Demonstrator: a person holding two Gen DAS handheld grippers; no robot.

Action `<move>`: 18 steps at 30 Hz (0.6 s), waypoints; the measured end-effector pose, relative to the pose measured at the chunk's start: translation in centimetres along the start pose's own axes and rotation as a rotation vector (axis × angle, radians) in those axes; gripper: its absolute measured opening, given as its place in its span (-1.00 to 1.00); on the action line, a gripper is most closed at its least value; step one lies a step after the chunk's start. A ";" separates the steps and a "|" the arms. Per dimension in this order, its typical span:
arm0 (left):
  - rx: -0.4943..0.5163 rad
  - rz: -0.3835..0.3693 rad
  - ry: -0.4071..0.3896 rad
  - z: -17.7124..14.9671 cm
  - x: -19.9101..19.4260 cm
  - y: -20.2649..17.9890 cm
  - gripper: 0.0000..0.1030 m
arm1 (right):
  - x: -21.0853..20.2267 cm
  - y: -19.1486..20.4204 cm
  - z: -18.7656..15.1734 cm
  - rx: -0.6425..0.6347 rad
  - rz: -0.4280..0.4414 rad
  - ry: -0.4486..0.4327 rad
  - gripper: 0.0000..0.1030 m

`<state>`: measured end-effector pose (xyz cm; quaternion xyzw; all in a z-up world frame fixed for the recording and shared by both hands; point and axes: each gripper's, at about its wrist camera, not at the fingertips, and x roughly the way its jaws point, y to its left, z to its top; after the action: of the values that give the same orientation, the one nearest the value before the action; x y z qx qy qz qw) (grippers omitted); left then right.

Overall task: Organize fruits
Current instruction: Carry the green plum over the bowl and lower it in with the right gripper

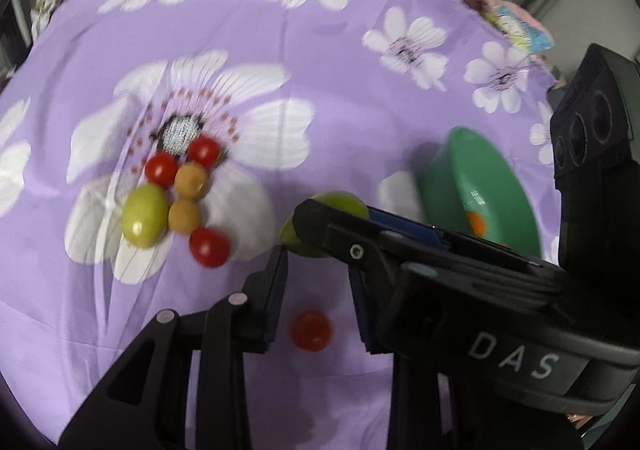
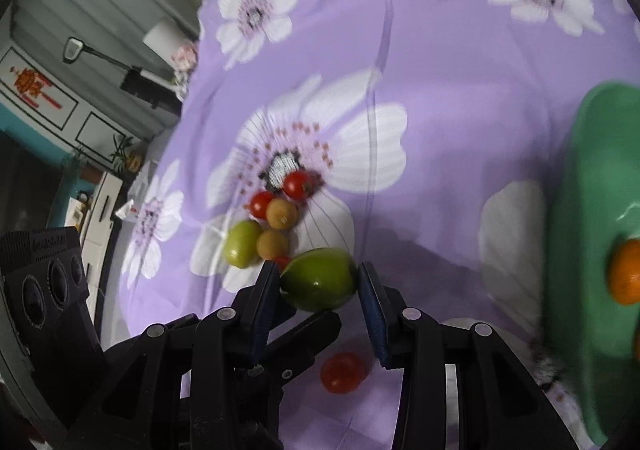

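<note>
The right tongs [image 2: 318,304] held a large green oval fruit [image 2: 319,284] between their blue pads, one pad pressing at each end of it; the fruit was lifted above the purple cloth with white flowers [image 2: 440,122] that covered the bench. The left tongs [image 1: 316,298] stood narrow with nothing between the pads; in the left wrist view a small red cherry tomato [image 1: 311,330] lay on the cloth behind the gap, apart from both pads.

In the left wrist view, the other fruits lay in a tight group at about nine o'clock from the left tongs: a smaller green round fruit [image 1: 145,215], two brown-yellow round fruits [image 1: 191,180] touching each other, and three more red tomatoes [image 1: 209,247] around them.

A green plastic bowl [image 2: 592,210] stood at three o'clock in the right wrist view, near the held fruit; an orange round fruit [image 2: 626,277] lay inside it.
</note>
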<state>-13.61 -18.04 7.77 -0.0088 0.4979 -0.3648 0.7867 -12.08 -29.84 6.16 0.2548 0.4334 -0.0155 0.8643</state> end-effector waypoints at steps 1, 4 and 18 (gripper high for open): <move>0.013 -0.003 -0.011 0.3 -0.3 -0.5 -0.41 | -1.0 0.2 0.1 -0.005 -0.002 -0.028 -0.17; 0.073 -0.013 -0.056 0.7 -1.7 -2.8 -0.41 | -3.8 0.3 0.2 -0.013 -0.002 -0.100 -0.17; 0.329 -0.132 -0.106 2.4 -1.8 -12.7 -0.41 | -13.0 -3.8 -0.6 0.066 -0.096 -0.340 -0.18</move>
<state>-19.30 -27.11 15.15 0.0682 0.3877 -0.4912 0.7770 -21.59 -35.43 14.05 0.2559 0.2920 -0.1140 0.9145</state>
